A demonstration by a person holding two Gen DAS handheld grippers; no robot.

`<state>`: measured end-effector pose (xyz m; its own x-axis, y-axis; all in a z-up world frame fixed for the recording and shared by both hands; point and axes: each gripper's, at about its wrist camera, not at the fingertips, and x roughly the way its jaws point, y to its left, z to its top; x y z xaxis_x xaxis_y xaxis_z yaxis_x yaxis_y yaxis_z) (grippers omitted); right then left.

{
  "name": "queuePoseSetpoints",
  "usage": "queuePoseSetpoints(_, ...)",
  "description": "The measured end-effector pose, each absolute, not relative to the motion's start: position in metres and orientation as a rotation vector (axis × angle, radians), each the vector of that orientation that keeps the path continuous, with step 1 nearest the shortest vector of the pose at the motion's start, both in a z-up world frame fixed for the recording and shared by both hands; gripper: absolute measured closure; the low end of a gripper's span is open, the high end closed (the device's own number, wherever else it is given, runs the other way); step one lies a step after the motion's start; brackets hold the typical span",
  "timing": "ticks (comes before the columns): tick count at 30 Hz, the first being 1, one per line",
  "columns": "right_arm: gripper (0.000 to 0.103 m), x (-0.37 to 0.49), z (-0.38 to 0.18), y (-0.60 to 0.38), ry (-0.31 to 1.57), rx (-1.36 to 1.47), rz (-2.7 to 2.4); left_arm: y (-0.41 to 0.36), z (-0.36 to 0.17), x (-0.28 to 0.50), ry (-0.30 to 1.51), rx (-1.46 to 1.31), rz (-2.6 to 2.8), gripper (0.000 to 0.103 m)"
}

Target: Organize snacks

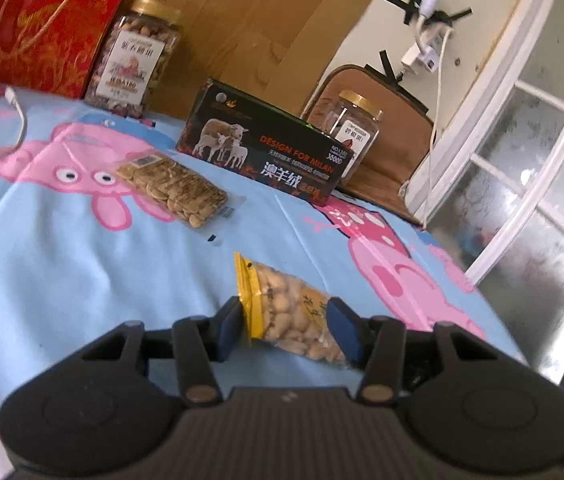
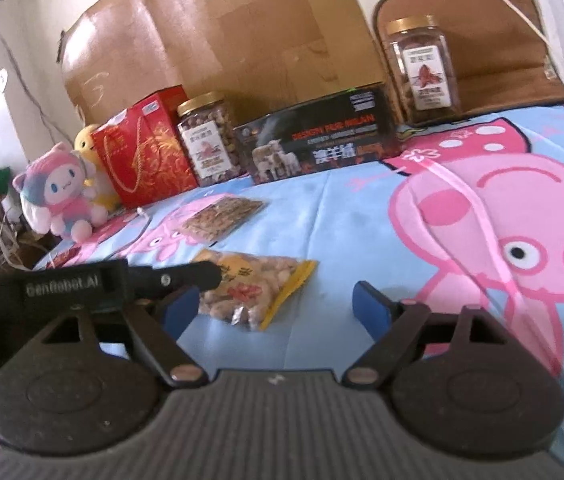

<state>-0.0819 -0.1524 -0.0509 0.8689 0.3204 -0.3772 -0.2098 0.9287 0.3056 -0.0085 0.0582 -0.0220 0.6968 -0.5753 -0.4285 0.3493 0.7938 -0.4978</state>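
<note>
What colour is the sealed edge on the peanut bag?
Yellow, on the peanut bag; clearest in the left wrist view.

The left gripper [image 1: 288, 322], black with blue finger pads [image 1: 229, 322], sits low over the bed, its two fingers set either side of the yellow-edged clear bag of pale nuts [image 1: 294, 320]; both pads lie against the bag's sides, though how firmly they press cannot be told. From the right wrist view its black body reaches in from the left, pointing right. The right gripper [image 2: 278, 304], of the same black and blue build, hangs to the right and nearer, its fingers [image 2: 370, 306] spread wide apart with nothing between them.
</note>
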Motion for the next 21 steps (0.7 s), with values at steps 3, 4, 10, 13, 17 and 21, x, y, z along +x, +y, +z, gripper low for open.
queuePoseSetpoints(3, 0.017, -0.085, -0.052, -0.138, 0.433, 0.170, 0.301, 0.064, -0.024, -0.006, 0.619, -0.437, -0.552, 0.056)
queuePoseSetpoints(4, 0.017, -0.085, -0.052, -0.134, 0.433, 0.149, 0.314, 0.066, -0.024, -0.005, 0.624, -0.444, -0.558, 0.056)
queuePoseSetpoints(10, 0.017, -0.082, -0.054, -0.126, 0.430, 0.090, 0.322, 0.070, -0.023, -0.005, 0.645, -0.466, -0.608, 0.052)
queuePoseSetpoints(13, 0.017, -0.081, -0.054, -0.123, 0.429, 0.071, 0.318, 0.068, -0.022, -0.006, 0.645, -0.446, -0.617, 0.052)
queuePoseSetpoints(17, 0.020, -0.080, -0.054, -0.116, 0.425, 0.032, 0.327, 0.063, -0.023, -0.006, 0.642, -0.414, -0.616, 0.055)
queuePoseSetpoints(21, 0.029, -0.079, -0.054, -0.116, 0.418, 0.019, 0.312, 0.063, -0.025, -0.006, 0.639, -0.414, -0.622, 0.055)
